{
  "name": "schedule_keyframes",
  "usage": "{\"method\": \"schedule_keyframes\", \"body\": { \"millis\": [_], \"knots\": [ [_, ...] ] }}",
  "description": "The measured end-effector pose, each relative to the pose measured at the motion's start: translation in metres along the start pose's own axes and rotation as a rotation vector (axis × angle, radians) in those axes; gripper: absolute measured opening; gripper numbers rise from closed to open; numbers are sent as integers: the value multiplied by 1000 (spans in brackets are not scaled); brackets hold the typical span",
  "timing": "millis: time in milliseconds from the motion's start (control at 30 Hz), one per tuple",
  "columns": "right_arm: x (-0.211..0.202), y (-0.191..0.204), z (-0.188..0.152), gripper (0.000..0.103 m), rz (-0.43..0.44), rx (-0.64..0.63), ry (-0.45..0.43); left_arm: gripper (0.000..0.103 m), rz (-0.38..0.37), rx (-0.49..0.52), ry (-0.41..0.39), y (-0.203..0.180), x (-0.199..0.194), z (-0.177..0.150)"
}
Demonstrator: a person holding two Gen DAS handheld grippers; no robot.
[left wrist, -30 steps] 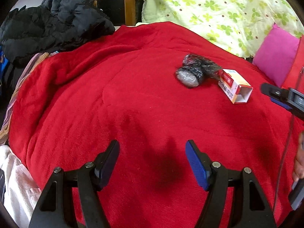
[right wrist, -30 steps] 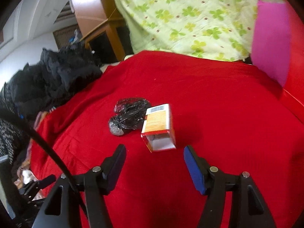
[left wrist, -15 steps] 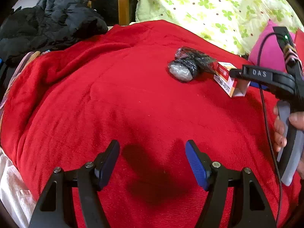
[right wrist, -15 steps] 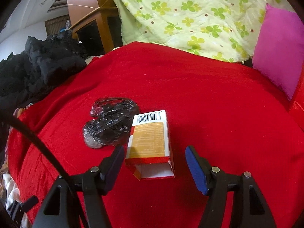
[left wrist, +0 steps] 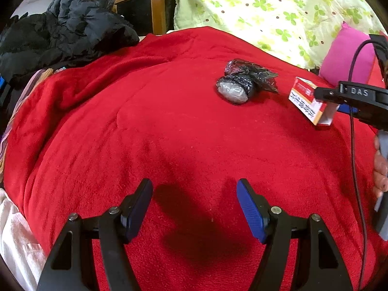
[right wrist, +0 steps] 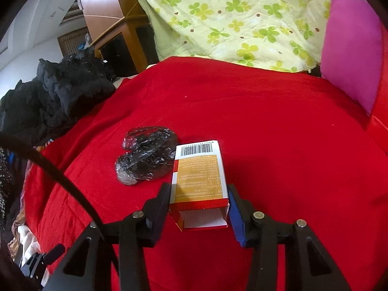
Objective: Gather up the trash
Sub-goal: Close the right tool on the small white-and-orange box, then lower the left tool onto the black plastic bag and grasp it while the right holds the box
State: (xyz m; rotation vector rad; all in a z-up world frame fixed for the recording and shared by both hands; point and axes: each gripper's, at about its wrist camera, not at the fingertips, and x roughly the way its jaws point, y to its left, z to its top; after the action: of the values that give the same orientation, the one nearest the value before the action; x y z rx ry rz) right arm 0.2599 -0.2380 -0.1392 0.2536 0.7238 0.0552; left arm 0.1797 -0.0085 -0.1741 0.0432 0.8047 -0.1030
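A small red, orange and white carton box [right wrist: 198, 177] lies on the red blanket [right wrist: 266, 121] with its open end towards me. My right gripper [right wrist: 198, 188] is closing on it, and its pads touch both long sides. Just left of the box rests a crumpled black plastic bag [right wrist: 145, 160]. In the left wrist view the box [left wrist: 305, 99] and the bag [left wrist: 242, 84] lie far right, with the right gripper [left wrist: 339, 97] over the box. My left gripper [left wrist: 194, 186] hovers open above bare blanket, nothing between its fingers.
A black jacket [left wrist: 60, 31] is heaped at the blanket's far left. A green floral quilt [left wrist: 266, 7] and a pink pillow [left wrist: 346, 55] border the far right. A wooden cabinet [left wrist: 143, 7] stands behind. A hand [left wrist: 379, 169] holds the right gripper's handle.
My right gripper advanced to the box and its jaws narrowed around it. The left gripper stayed open, and its view shifted slightly.
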Motion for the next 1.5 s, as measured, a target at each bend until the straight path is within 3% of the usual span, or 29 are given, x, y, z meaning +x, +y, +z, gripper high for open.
{"method": "schedule_keyframes", "body": {
  "millis": [433, 767, 1500],
  "knots": [
    [-54, -11, -32, 48, -82, -55, -2, 72, -27, -21, -4, 2, -1, -2],
    [-85, -28, -59, 48, -129, 1, 24, 72, -24, -32, -2, 4, -3, -4],
    [-83, -31, -68, 49, -108, -23, 46, 72, -2, -19, 7, 0, 0, -5]
  ]
}}
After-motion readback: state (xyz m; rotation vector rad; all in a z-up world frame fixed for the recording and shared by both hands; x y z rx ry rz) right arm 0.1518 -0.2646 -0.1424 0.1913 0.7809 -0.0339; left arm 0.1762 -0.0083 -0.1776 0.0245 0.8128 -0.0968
